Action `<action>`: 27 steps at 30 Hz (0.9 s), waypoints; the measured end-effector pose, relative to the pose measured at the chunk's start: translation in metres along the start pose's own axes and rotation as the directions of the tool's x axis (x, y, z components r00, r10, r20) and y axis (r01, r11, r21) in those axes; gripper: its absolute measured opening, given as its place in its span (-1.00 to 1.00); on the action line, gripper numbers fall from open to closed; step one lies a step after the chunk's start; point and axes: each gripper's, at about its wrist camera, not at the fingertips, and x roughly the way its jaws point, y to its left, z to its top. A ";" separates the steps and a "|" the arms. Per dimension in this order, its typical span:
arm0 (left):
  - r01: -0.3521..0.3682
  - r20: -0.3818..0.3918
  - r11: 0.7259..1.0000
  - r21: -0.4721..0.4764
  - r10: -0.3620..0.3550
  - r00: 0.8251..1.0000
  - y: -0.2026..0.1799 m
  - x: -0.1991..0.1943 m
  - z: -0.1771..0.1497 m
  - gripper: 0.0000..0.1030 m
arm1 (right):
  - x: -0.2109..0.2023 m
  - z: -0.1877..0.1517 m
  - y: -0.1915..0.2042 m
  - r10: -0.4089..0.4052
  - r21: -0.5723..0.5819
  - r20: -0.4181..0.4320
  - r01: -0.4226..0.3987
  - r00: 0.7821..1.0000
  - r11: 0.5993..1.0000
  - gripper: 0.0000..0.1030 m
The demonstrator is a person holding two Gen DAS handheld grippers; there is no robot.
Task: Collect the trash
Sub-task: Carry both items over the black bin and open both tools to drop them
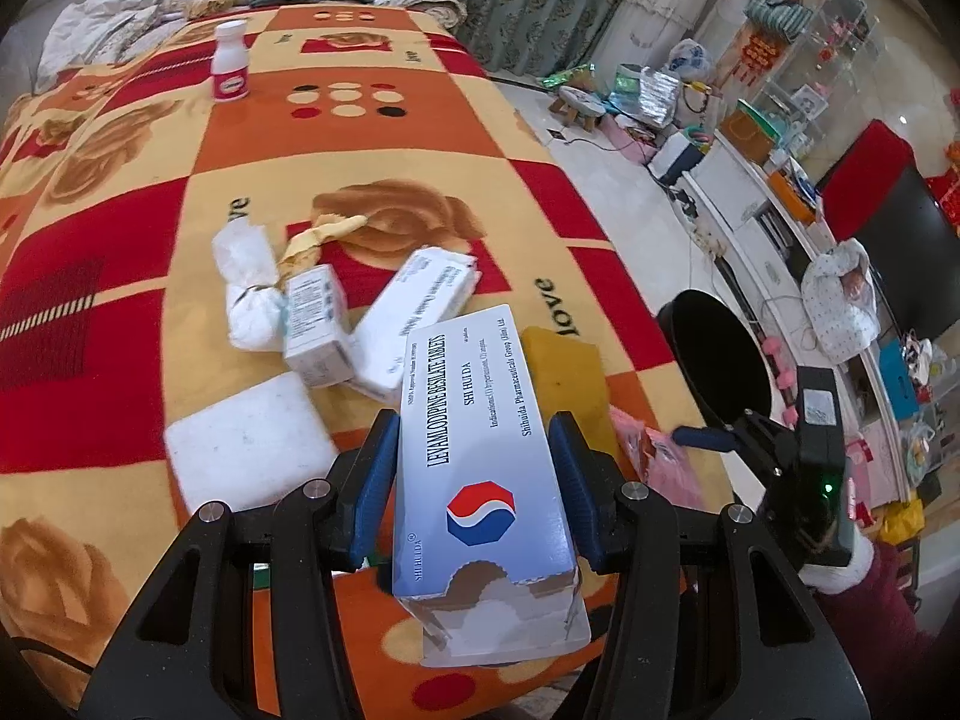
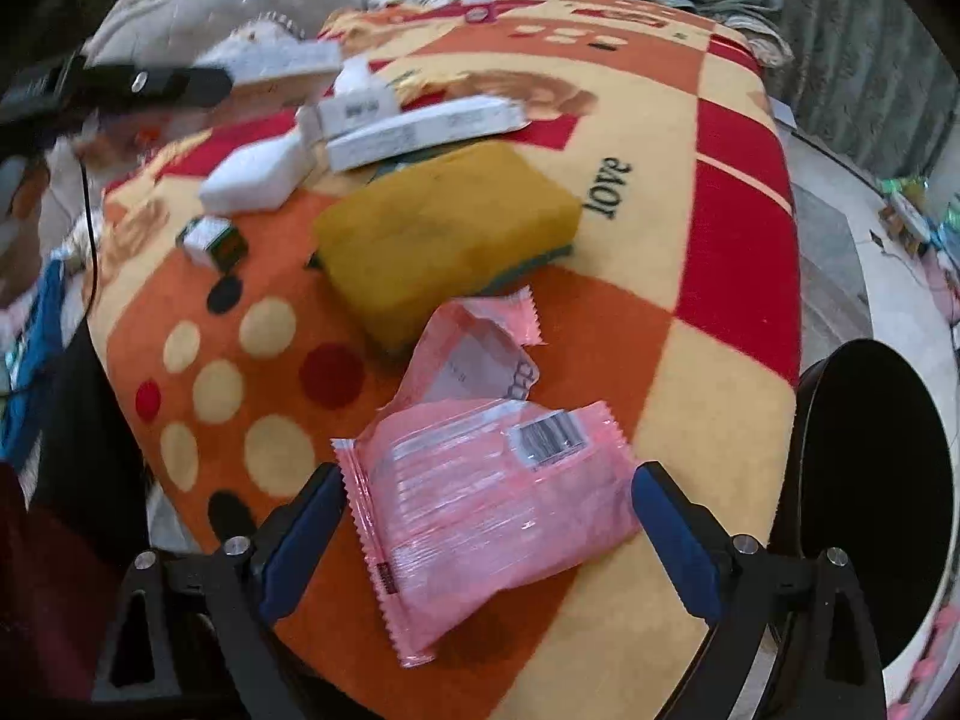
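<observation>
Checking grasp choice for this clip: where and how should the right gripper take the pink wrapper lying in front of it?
Grip the pink wrapper across its flat body, coming from the near edge of the blanket. It lies flat between the open fingers of the right gripper, so one finger likely has to slide under an edge.

Ahead of my left claw I see a bed covered by a patterned blanket (image 1: 150,240) in orange, red and cream. Beyond its far end hang green patterned curtains (image 1: 516,6). Off to the claw's right lies a pale glossy floor (image 1: 624,192), and past it a long white low cabinet (image 1: 750,222) crowded with bags, with a dark screen (image 1: 918,240) above.
</observation>
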 end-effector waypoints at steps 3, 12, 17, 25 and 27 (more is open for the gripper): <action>0.015 -0.001 1.000 0.020 -0.015 1.000 -0.012 0.002 0.002 -0.05 | -0.006 -0.003 -0.008 -0.031 0.037 0.051 0.029 0.998 0.999 0.40; 0.070 -0.013 0.994 0.082 -0.069 0.998 -0.055 0.016 0.012 -0.05 | -0.035 -0.016 -0.041 -0.030 0.191 0.147 0.001 0.989 0.982 -0.33; 0.106 -0.024 0.985 0.134 -0.103 0.994 -0.090 0.032 0.021 -0.05 | -0.050 -0.021 -0.057 -0.063 0.246 0.181 0.016 0.981 0.969 -0.33; 0.154 -0.064 0.969 0.191 -0.144 0.988 -0.147 0.073 0.037 -0.05 | -0.074 -0.038 -0.099 -0.146 0.342 0.211 0.066 0.966 0.937 -0.33; 0.167 -0.073 0.965 0.202 -0.155 0.985 -0.161 0.083 0.041 -0.05 | -0.078 -0.042 -0.113 -0.170 0.372 0.208 0.083 0.963 0.925 -0.33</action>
